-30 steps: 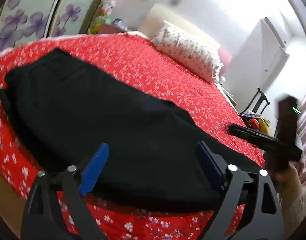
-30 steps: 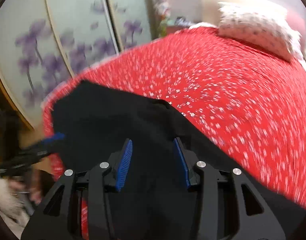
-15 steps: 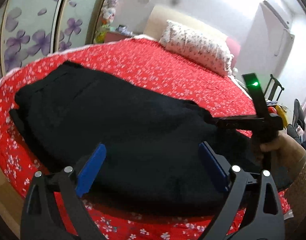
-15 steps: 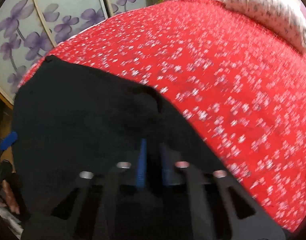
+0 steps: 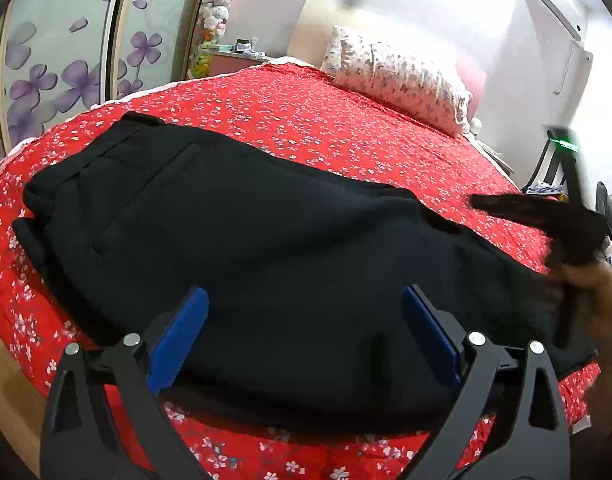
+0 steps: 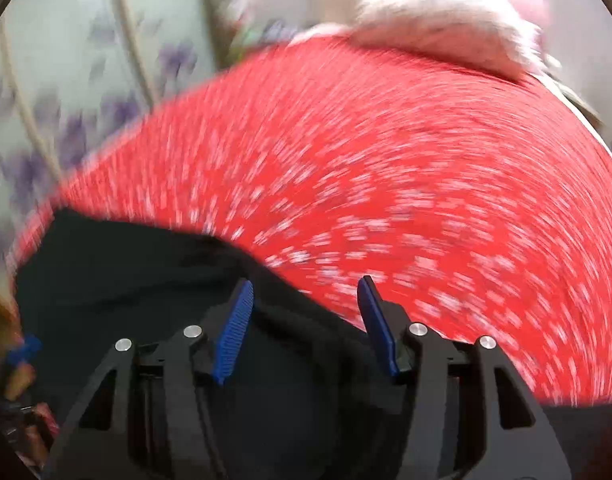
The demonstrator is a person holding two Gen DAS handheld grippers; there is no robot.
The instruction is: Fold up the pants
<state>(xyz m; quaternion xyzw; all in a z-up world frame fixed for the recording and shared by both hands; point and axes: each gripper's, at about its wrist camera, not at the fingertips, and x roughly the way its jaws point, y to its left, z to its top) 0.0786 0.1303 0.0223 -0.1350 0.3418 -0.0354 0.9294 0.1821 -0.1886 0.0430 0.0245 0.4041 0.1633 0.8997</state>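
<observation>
Pants (image 5: 266,248), black, flat across red bedspread (image 5: 346,136)

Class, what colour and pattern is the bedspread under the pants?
Red with small white flowers; the bedspread shows sharpest in the left wrist view.

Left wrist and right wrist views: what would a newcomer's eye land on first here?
The black pants dominate, spread flat across the near part of the red floral bedspread, with a floral pillow at the far end by the wall. The left gripper hangs over the pants with its jaws wide open. The right gripper, jaws also open, sits over the pants' edge in a heavily motion-blurred picture.
</observation>
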